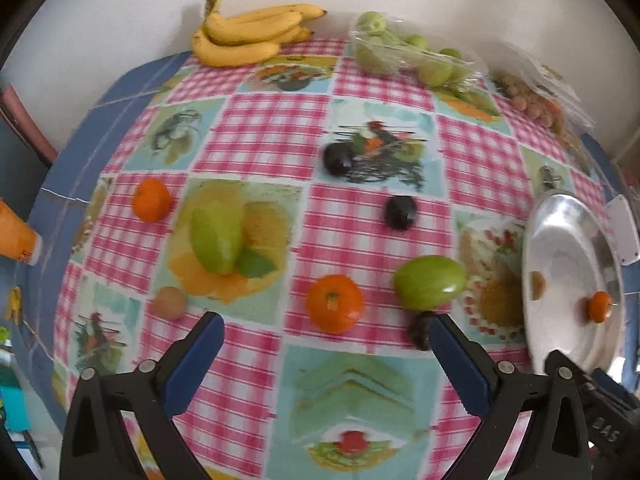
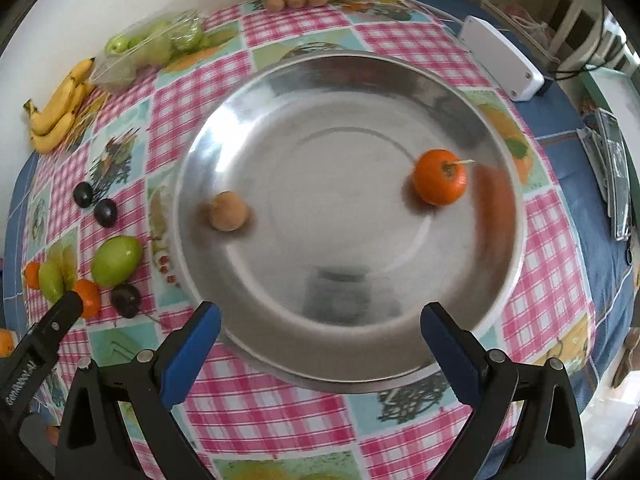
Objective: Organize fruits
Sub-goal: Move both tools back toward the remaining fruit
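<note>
My left gripper is open just above the checked tablecloth. A tangerine lies right in front of its gap. A green fruit and a dark plum sit by its right finger. My right gripper hangs open and empty over the near rim of the metal plate. The plate holds a tangerine and a small brown fruit. Two more plums, a second tangerine, a long green fruit and another brown fruit lie loose on the cloth.
Bananas, a clear bag of green fruits and a bag of small brown fruits line the far edge by the wall. A white box lies beyond the plate. An orange cup stands off the table's left edge.
</note>
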Demonstrator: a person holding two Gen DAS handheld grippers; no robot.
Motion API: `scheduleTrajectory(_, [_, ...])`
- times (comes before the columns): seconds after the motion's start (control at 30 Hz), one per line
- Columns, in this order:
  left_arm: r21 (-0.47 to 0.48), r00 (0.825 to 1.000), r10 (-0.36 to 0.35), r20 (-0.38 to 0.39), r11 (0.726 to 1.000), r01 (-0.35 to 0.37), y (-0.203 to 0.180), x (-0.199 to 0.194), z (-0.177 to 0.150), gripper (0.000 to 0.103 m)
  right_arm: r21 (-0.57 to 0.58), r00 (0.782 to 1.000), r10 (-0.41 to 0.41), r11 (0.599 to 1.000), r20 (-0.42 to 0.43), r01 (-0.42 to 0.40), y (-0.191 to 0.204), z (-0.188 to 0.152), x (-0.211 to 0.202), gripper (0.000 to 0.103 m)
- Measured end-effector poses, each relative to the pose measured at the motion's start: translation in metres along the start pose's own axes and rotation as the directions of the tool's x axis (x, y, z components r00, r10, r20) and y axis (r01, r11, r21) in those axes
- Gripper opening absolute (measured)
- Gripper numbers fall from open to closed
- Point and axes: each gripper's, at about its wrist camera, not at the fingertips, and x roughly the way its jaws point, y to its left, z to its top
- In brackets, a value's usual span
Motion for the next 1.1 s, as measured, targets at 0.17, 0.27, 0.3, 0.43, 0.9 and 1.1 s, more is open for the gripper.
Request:
scheduleTrajectory(0.17, [-0.030,0.998,0.057,0.034,0.998,-0.056,0.024,-0.003,0.003,0.103,-0.058,1.000,0.012,0.998,0.020,-0.011,0.030,0.000,-0.005,0.100])
scheduleTrajectory(0.27, [-0.070,0.995,0.085,0.041,0.994,-0.082,0.043,-0.004,0.006,0.103,-0.085,0.999,0.030,0.996,0.025,-0.028,0.043,0.001,-0.006,0.100])
scheduleTrajectory(0.3, [-0.084,0.995,0.094,0.045,0.992,-0.090,0.050,-0.005,0.008,0.103,-0.099,0.999,0.040,0.994,0.025,-0.037,0.050,0.000,-0.006,0.100])
scheduleTrajectory(0.43, [-0.120,0.992,0.113,0.052,0.987,-0.106,0.071,-0.008,0.012,0.103,-0.146,0.998,0.060,0.988,0.024,-0.056,0.071,-0.002,-0.008,0.100])
scheduleTrajectory(0.9, [-0.246,0.995,0.096,0.039,0.966,-0.084,0.130,-0.008,0.020,0.103,-0.197,0.977,0.205,0.957,-0.057,-0.212,0.124,-0.003,0.007,0.100])
scheduleTrajectory(1.1, [-0.294,0.999,0.046,0.025,0.955,-0.037,0.147,-0.003,0.019,0.103,-0.272,0.978,0.200,0.940,-0.053,-0.207,0.144,-0.011,0.008,0.100])
